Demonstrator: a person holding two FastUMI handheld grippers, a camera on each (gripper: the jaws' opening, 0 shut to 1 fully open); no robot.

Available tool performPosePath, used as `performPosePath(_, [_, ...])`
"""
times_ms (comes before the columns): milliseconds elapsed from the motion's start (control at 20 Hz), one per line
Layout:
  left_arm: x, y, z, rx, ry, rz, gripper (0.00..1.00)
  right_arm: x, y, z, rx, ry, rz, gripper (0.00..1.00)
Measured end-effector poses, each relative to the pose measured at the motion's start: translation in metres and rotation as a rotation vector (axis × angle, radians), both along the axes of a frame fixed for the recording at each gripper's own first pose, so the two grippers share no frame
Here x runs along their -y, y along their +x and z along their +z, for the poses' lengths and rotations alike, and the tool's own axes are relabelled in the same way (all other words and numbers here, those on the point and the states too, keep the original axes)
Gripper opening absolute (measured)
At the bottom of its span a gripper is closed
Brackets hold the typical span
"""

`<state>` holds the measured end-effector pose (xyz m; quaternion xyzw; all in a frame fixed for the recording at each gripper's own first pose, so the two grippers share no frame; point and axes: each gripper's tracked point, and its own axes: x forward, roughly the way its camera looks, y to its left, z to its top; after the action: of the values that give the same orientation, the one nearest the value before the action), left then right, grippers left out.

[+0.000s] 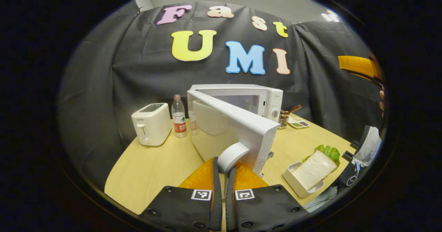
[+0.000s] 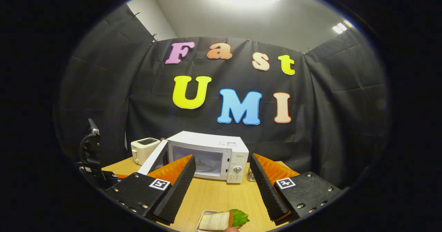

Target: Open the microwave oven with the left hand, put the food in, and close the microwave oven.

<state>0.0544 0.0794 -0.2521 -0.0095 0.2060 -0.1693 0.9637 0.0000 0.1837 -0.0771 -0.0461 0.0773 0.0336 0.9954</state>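
On the table (image 1: 155,166), left to right, stood a toaster (image 1: 151,124), a bottle (image 1: 179,116) and the microwave (image 1: 253,99), its door (image 1: 238,130) ajar with the left gripper (image 1: 222,171) clenched on the handle (image 1: 232,157), while the sandwich (image 2: 222,220) lay in its tray (image 1: 297,183) under the spread-wide right gripper (image 2: 222,180).

The left gripper view sits low and close against the open microwave door (image 1: 238,128), facing the back cloth across the counter (image 1: 152,163). The right gripper view looks from farther back and higher, straight at the microwave (image 2: 210,156). Both share the microwave, the toaster (image 1: 151,124) and the sandwich (image 2: 221,220).
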Motion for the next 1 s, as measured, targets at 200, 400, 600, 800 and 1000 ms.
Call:
performPosePath(200, [-0.024, -0.002, -0.002, -0.007, 0.011, 0.008, 0.12, -0.009, 0.008, -0.007, -0.014, -0.007, -0.014, 0.95])
performPosePath(400, [-0.054, -0.001, -0.003, -0.008, 0.035, 0.073, 0.13, -0.003, 0.011, -0.006, -0.019, -0.015, -0.023, 0.95])
performPosePath(600, [-0.072, -0.008, -0.002, -0.039, -0.042, 0.209, 0.25, 0.014, 0.013, -0.015, -0.071, 0.02, -0.003, 0.95])
performPosePath(800, [-0.082, -0.024, 0.013, -0.006, -0.04, 0.281, 0.81, 0.036, 0.014, -0.038, -0.161, 0.039, 0.034, 0.95])
performPosePath(1000, [-0.096, -0.03, 0.098, 0.168, -0.016, 0.356, 1.0, 0.053, 0.012, -0.076, -0.321, 0.14, 0.073, 0.96])
